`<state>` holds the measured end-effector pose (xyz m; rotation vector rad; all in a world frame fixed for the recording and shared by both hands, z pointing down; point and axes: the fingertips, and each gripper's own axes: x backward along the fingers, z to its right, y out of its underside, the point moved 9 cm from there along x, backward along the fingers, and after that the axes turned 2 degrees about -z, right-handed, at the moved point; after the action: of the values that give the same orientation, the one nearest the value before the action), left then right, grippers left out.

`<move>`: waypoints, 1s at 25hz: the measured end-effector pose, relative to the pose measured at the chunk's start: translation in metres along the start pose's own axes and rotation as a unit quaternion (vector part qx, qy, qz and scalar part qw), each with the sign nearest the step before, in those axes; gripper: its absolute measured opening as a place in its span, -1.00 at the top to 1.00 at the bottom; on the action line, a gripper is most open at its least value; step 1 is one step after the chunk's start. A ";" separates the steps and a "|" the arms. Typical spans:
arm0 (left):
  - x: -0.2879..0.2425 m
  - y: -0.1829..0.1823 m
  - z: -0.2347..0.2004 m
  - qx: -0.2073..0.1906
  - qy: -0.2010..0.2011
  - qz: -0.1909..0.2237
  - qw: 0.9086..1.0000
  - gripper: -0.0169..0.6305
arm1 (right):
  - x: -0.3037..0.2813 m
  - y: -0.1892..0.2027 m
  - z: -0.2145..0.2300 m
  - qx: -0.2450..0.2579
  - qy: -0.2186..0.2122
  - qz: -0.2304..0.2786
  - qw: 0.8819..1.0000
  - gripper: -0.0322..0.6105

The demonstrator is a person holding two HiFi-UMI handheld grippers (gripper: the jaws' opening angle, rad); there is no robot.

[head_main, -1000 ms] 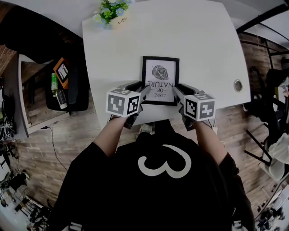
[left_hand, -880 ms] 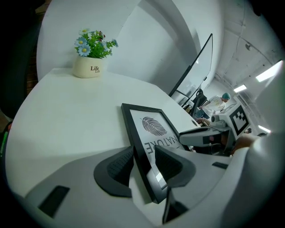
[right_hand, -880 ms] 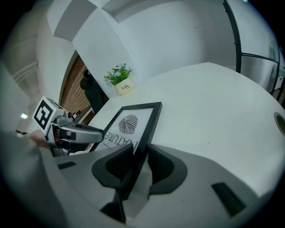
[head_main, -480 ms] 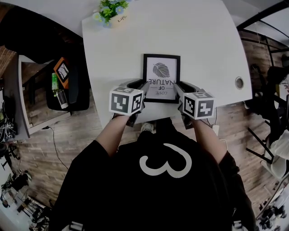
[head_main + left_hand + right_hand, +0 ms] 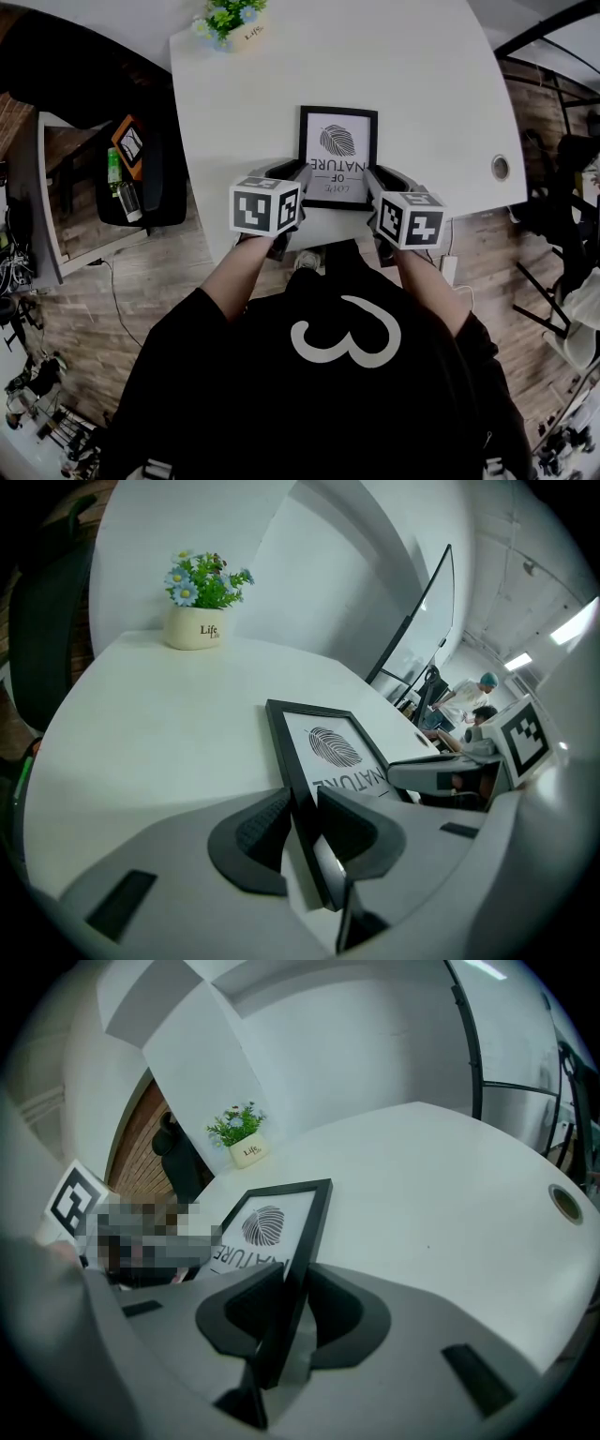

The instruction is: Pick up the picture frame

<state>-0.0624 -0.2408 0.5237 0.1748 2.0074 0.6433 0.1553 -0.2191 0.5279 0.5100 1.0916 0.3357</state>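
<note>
The black picture frame [image 5: 337, 155], with a leaf print and lettering, lies near the front edge of the white table [image 5: 412, 84]. My left gripper [image 5: 298, 174] straddles its left border at the near corner. In the left gripper view the border [image 5: 298, 789] stands between the two dark pads, which are closing on it and touch it. My right gripper [image 5: 373, 178] holds the right border in the same way. In the right gripper view the frame [image 5: 272, 1222] runs away from that gripper [image 5: 295, 1312], whose pads press on the black edge.
A small pot of flowers [image 5: 229, 23] stands at the table's far left corner, also seen ahead of each gripper [image 5: 195, 621] [image 5: 246, 1147]. A cable hole [image 5: 501, 168] sits near the right edge. A low shelf with bottles [image 5: 127, 178] stands left of the table.
The left gripper's jaws have narrowed onto the frame's left border. Both grippers and the frame sit slightly higher in the head view.
</note>
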 end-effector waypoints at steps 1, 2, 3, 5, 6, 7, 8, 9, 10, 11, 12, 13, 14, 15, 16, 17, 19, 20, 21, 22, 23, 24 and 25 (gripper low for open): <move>0.000 0.000 0.000 0.002 0.001 0.000 1.000 0.65 | 0.000 0.000 0.000 -0.001 0.002 0.000 1.000 0.60; 0.000 0.000 0.000 0.005 0.001 0.000 1.000 0.65 | 0.000 0.000 0.000 -0.001 0.003 0.001 1.000 0.60; 0.000 0.000 0.000 0.007 0.001 -0.001 1.000 0.65 | 0.000 0.000 0.000 -0.002 0.003 0.001 1.000 0.60; 0.002 0.001 -0.001 0.008 0.000 -0.002 1.000 0.65 | 0.000 0.001 -0.001 -0.005 0.004 0.002 1.000 0.61; 0.004 0.000 -0.001 0.007 0.001 0.000 1.000 0.65 | 0.001 0.001 -0.002 -0.005 0.004 0.004 1.000 0.61; 0.006 0.000 0.000 0.006 0.002 0.002 1.000 0.65 | 0.002 0.001 -0.003 -0.005 0.004 0.006 1.000 0.61; 0.009 -0.001 0.001 0.004 0.003 0.005 1.000 0.66 | 0.004 0.001 -0.004 -0.005 0.004 0.009 1.000 0.61; 0.012 -0.002 0.002 0.002 0.003 0.008 1.000 0.66 | 0.006 0.001 -0.006 -0.005 0.004 0.012 1.000 0.61; 0.015 -0.002 0.003 -0.001 0.003 0.011 1.000 0.66 | 0.009 0.000 -0.007 -0.005 0.004 0.016 1.000 0.61; 0.018 -0.002 0.004 -0.003 0.003 0.014 1.000 0.66 | 0.011 0.000 -0.009 -0.004 0.004 0.020 1.000 0.61; 0.021 -0.002 0.005 -0.005 0.004 0.016 1.000 0.66 | 0.012 0.000 -0.011 -0.003 0.003 0.023 1.000 0.61; 0.024 -0.002 0.005 -0.007 0.004 0.018 1.000 0.66 | 0.014 0.000 -0.013 -0.002 0.002 0.026 1.000 0.61; 0.028 -0.001 0.006 -0.008 0.004 0.022 1.000 0.66 | 0.017 0.000 -0.016 -0.001 0.001 0.029 1.000 0.61; 0.032 -0.001 0.006 -0.009 0.004 0.026 1.000 0.66 | 0.019 -0.001 -0.019 0.001 0.001 0.033 0.999 0.61; 0.036 -0.001 0.007 -0.010 0.004 0.031 0.999 0.66 | 0.022 -0.001 -0.022 0.004 0.002 0.038 0.999 0.61; 0.040 -0.001 0.008 -0.011 0.003 0.036 0.999 0.66 | 0.026 -0.002 -0.025 0.008 0.003 0.044 0.999 0.62; 0.048 -0.002 0.011 -0.016 0.002 0.044 0.999 0.66 | 0.032 -0.004 -0.029 0.013 0.002 0.055 0.998 0.62; 0.052 -0.002 0.012 -0.017 0.002 0.048 0.999 0.66 | 0.036 -0.004 -0.032 0.014 0.000 0.059 0.998 0.62; 0.057 -0.002 0.013 -0.017 0.003 0.051 0.999 0.66 | 0.039 -0.004 -0.035 0.013 -0.002 0.062 0.998 0.62; 0.062 -0.001 0.013 -0.018 0.005 0.055 0.998 0.66 | 0.042 -0.004 -0.038 0.013 -0.003 0.065 0.998 0.62; 0.067 -0.001 0.013 -0.020 0.005 0.058 0.998 0.66 | 0.045 -0.004 -0.041 0.013 -0.005 0.069 0.997 0.61; 0.072 -0.001 0.014 -0.024 0.005 0.062 0.998 0.66 | 0.048 -0.004 -0.045 0.015 -0.006 0.075 0.997 0.61; 0.077 -0.001 0.014 -0.028 0.003 0.067 0.997 0.66 | 0.051 -0.005 -0.049 0.017 -0.007 0.082 0.996 0.61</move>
<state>-0.0890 -0.2078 0.4583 0.2766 1.9926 0.7859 0.1329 -0.1867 0.4691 0.6336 1.0457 0.4563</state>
